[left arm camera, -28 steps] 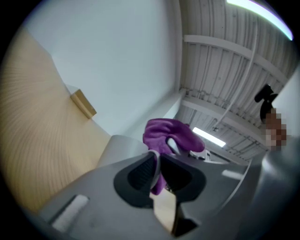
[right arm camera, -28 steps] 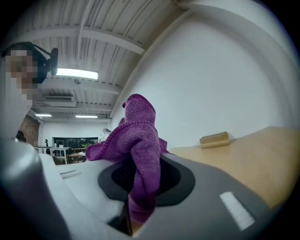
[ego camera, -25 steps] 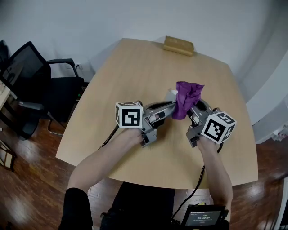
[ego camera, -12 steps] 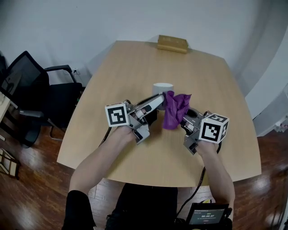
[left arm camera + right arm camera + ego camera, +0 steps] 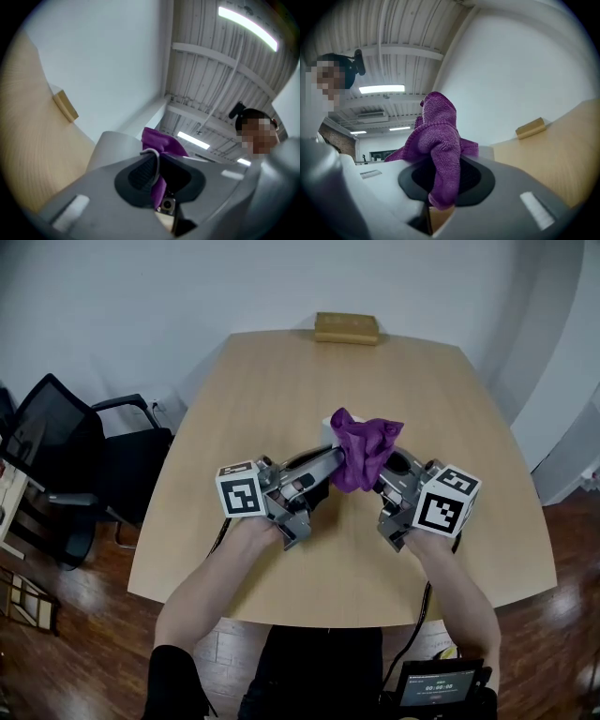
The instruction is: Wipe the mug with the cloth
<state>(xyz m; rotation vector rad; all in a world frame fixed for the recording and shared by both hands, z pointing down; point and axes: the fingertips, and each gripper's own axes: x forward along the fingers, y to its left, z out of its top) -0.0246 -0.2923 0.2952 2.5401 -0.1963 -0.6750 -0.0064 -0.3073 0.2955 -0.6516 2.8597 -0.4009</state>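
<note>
Cloth point(image 5: 364, 448), purple and bunched, stands up out of the right tongs point(image 5: 440, 180), which are clamped on its lower fold so a loose wad is left free for rubbing. Opposite, the left tongs point(image 5: 157, 176) are narrowed onto the thin edge of the pale mug point(image 5: 110, 147), apparently to steady it. The 2 tools meet nose to nose above the middle of the bench point(image 5: 281, 381), with the wad pressed against the mug's top. Whether any cloth reaches inside the mug I cannot tell; nothing else shows in it. At the bench's far edge sits 1 tan box point(image 5: 346, 327).
</note>
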